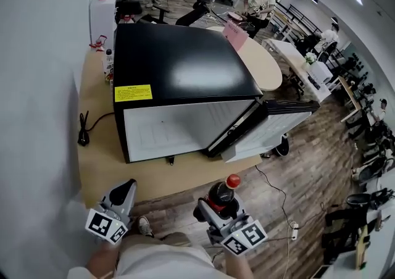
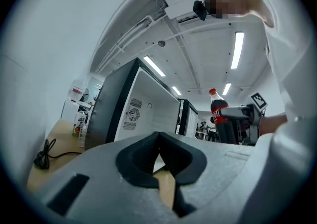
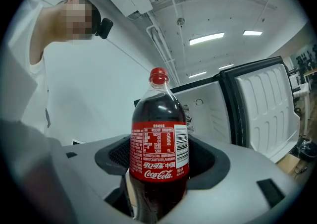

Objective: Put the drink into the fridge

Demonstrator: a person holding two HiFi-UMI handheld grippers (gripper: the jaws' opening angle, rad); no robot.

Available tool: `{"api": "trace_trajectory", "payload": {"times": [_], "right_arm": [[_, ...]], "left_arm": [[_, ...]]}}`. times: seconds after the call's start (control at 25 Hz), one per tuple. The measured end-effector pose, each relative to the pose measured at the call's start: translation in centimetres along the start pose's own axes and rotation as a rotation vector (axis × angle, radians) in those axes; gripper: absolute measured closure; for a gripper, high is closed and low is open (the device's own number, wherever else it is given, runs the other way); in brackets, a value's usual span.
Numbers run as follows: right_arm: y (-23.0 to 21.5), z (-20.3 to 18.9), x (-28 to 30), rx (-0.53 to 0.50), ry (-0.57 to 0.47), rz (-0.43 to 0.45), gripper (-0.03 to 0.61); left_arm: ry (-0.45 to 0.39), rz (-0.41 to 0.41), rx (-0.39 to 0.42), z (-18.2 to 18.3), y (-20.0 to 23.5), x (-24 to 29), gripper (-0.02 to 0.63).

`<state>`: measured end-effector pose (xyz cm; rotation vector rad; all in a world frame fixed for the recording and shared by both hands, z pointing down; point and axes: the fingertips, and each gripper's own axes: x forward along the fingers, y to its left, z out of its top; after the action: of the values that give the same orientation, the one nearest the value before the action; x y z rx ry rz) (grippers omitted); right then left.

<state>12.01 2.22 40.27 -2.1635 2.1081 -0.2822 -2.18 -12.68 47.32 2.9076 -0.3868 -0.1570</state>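
Observation:
A cola bottle (image 1: 223, 194) with a red cap and red label stands upright in my right gripper (image 1: 221, 208), which is shut on its lower body (image 3: 159, 143). The black mini fridge (image 1: 179, 62) sits on a wooden table (image 1: 99, 166) ahead of me. Its white-lined door (image 1: 271, 129) hangs open to the right, and the right gripper view shows the door (image 3: 265, 109) past the bottle. My left gripper (image 1: 121, 199) hovers at the table's near edge with its jaws closed on nothing (image 2: 158, 141). In the left gripper view the fridge (image 2: 133, 114) lies ahead and the bottle (image 2: 220, 119) to the right.
A black power cord (image 1: 83, 129) lies on the table left of the fridge, close to the white wall. A small bottle (image 1: 108, 65) and cartons stand behind the fridge's left side. A cable (image 1: 278, 204) trails over the wooden floor. Desks and people fill the far room.

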Motion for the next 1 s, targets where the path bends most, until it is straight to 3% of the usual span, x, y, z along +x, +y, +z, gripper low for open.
{"api": "trace_trajectory", "payload": {"times": [0.28,1.0], "right_arm": [[-2.6,-0.3,2.0,0.032,0.014,-0.009,0.267],[-6.5,1.8,9.9,-0.036,0.012,0.167,0.267]], "left_arm": [[0.033,-0.042,0.004,-0.4,0.1,3.9,0.601],[-0.007,0.145,0.061,2.6,2.3,5.2,0.6]]}}
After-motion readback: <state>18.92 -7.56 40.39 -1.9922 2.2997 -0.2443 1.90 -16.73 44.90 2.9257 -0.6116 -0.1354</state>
